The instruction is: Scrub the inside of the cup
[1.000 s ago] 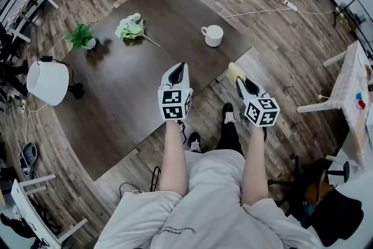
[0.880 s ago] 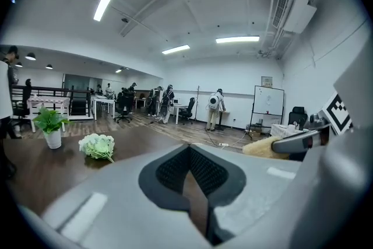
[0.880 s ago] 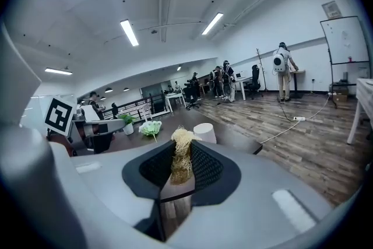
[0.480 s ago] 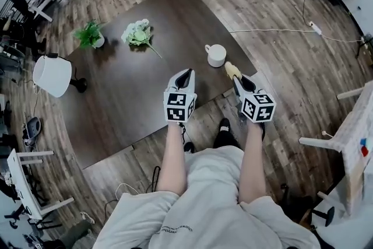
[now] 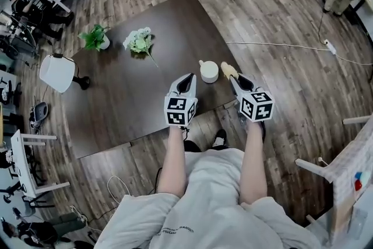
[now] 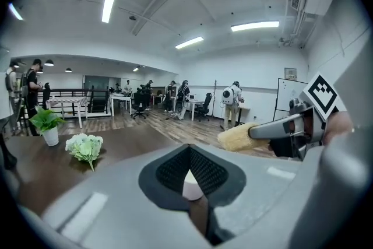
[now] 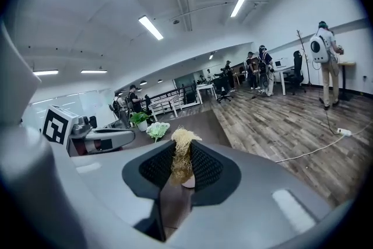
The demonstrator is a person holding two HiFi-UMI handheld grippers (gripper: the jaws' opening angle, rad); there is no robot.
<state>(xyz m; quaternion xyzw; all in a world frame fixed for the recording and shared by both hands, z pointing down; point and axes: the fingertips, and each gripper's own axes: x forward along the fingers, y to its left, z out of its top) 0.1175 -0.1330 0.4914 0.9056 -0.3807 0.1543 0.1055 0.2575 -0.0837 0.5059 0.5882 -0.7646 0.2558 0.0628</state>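
Note:
A white cup (image 5: 208, 71) stands on the dark table (image 5: 128, 102) near its front edge. My left gripper (image 5: 186, 82) is just short of the cup, jaws shut with nothing in them. In the left gripper view the cup (image 6: 191, 185) shows through the gap ahead of the jaws. My right gripper (image 5: 235, 80) is shut on a yellow fibrous scrubber (image 5: 228, 70), whose tip sits just right of the cup. The scrubber (image 7: 181, 155) sticks up between the jaws in the right gripper view. From the left gripper view the scrubber (image 6: 238, 137) shows at the right.
A bunch of pale flowers (image 5: 139, 41), a small potted plant (image 5: 96, 38) and a white lamp (image 5: 56, 73) stand farther back and left on the table. A cable (image 5: 280, 46) runs across the wooden floor at the right. People and desks are far off.
The view has closed in on the table. The cup now lies right in front of both grippers, and the scrubber has come up beside it.

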